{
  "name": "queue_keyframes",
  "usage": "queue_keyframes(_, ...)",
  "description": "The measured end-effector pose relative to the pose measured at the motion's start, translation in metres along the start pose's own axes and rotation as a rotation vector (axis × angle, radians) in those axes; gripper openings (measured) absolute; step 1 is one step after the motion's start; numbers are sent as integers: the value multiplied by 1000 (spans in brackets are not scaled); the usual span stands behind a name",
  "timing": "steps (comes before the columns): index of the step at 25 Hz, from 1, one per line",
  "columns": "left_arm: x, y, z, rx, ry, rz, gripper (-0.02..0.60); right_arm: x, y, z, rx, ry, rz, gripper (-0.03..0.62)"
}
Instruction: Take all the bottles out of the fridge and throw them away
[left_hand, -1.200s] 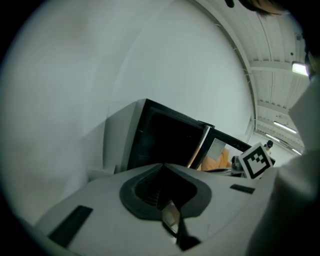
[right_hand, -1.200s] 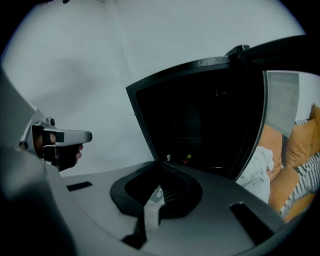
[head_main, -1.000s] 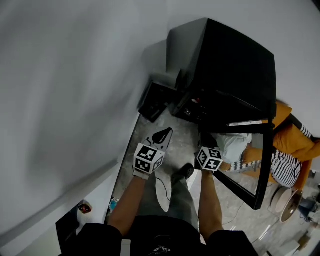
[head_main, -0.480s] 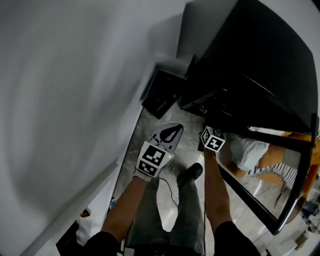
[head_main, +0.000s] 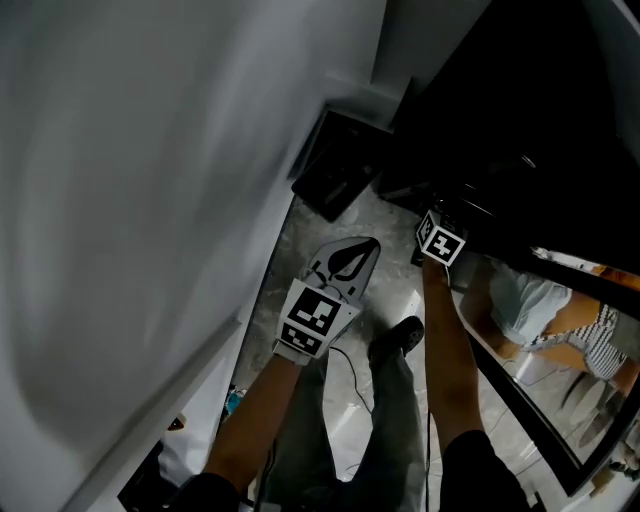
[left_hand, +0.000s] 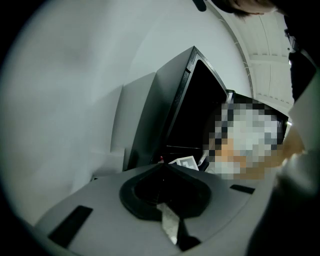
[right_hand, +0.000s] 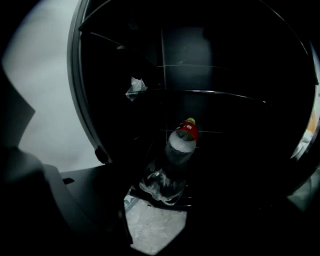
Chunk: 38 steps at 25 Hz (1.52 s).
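In the right gripper view a clear plastic bottle (right_hand: 174, 167) with a red label and a yellow cap leans on a wire shelf inside the dark black fridge (head_main: 520, 120). My right gripper (right_hand: 160, 202) reaches into the fridge's lower part, its marker cube (head_main: 441, 240) at the opening. Its jaws have just been opening and stand wide, with the bottle ahead between them and untouched. My left gripper (head_main: 348, 262) hangs over the floor left of the fridge, shut and empty (left_hand: 164, 169).
The fridge's glass door (head_main: 520, 385) stands open at the right. A black box-like container (head_main: 335, 178) sits on the floor between the white wall (head_main: 150, 200) and the fridge. My shoe (head_main: 398, 338) and a thin cable (head_main: 350, 385) lie on the marbled floor.
The right gripper has gone forward and down from in front of the fridge into its lower opening. The left gripper has sunk toward the floor. The head camera has come closer to the fridge.
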<state>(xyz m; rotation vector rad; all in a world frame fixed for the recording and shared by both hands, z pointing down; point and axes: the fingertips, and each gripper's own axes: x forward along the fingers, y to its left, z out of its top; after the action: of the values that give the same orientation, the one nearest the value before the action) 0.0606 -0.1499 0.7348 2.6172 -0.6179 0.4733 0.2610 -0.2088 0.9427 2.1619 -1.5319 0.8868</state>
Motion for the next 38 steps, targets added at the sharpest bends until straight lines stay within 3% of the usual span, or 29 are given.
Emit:
queue_keyframes(5,-4,5,-17,-9,15,10,6,11,-8,-3,-27,20,-76,314)
queue_keyframes(13,-6,-3,-23,-13,15,11,6,-10,-13,-17,-4,27,-28,298)
queue_keyframes(21,-7,-22,-31,-9,20,-3,6,-26,-31,-36,-94,39,-41,301)
queue_keyframes(30,-11,-33,-37,-1,22,-3,6,-18,-38,-33,-77,64,-68,301)
queue_keyframes(38,-17,-41,-41,-15,24,12,6,-51,-31,-24,-55,12,-17,301)
